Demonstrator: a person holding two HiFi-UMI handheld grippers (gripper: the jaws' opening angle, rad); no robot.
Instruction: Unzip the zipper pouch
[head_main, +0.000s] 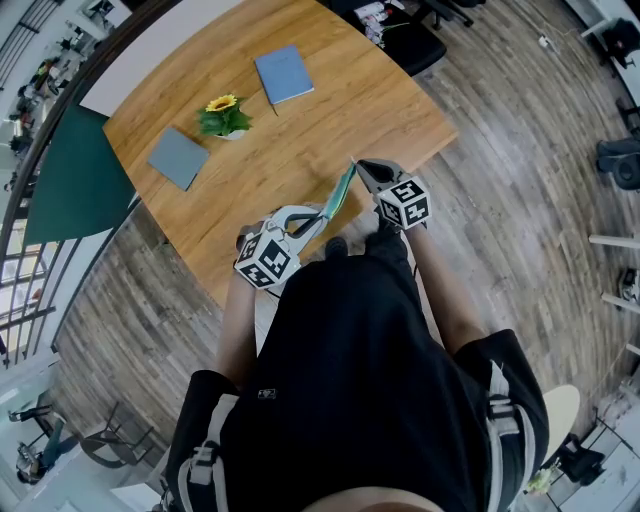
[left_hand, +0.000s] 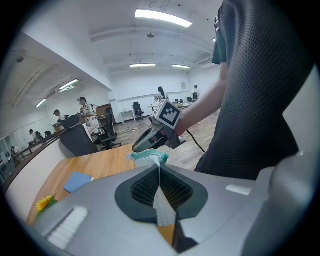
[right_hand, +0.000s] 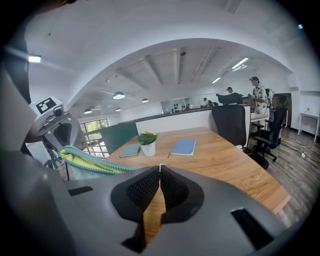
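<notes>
Teal-edged zipper pouch (head_main: 341, 195) stretched between my two grippers, over the near edge of the wooden table (head_main: 300, 130).

My left gripper (head_main: 312, 222) is clamped on the pouch's lower end; in its own view, pale mesh fabric is pinched flat between the black pads. My right gripper (head_main: 362, 168) has its jaws pressed together on a small pale tab (right_hand: 161, 165) at the pouch's upper end, where the teal edge runs in. I can't tell for sure that the tab is the zipper pull. The pouch is held on edge in the air, its yellow-green side showing in the right gripper view. Farther back on the table stands a potted sunflower (head_main: 224, 116), between a blue notebook (head_main: 283, 74) and a grey notebook (head_main: 178, 157), all well apart from the pouch.
</notes>
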